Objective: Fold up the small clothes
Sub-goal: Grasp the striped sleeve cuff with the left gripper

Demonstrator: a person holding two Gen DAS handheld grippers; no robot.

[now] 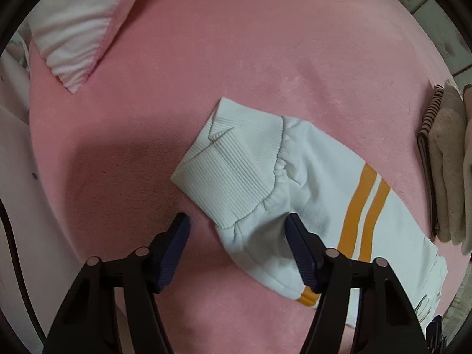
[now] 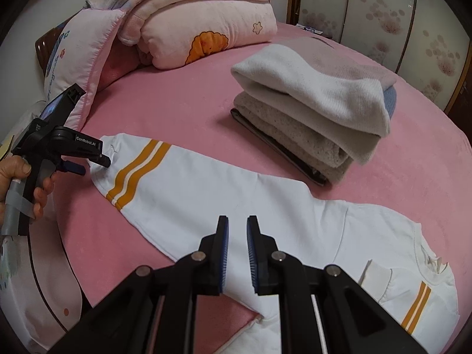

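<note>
From my left wrist cam, my left tongs (image 1: 237, 224) were spread wide open just over the end of the sleeve (image 1: 295, 188), gripping nothing. The ribbed cuff (image 1: 227, 162) sat between and just ahead of the tips, with one fingertip (image 1: 298, 236) over the white fabric next to the two orange stripes (image 1: 362, 206) and the other over bare pink bed sheet (image 1: 236, 44). A white ruffled thing with pink trim (image 1: 79, 26) lay up in the far corner, and the edge of a folded stack (image 1: 445, 165) showed off to the side.

From the right wrist cam, my right tongs (image 2: 237, 221) were only slightly apart, holding nothing, hovering over the white sweatshirt (image 2: 236, 194) spread flat on the bed. The long sleeve ran out toward my other hand (image 2: 29, 183), which had the left tongs at the cuff. The second sleeve (image 2: 413, 298) was folded across the body. The pile of folded clothes (image 2: 318, 112) sat just beyond the shirt, with pink bedding (image 2: 206, 29) stacked behind.
</note>
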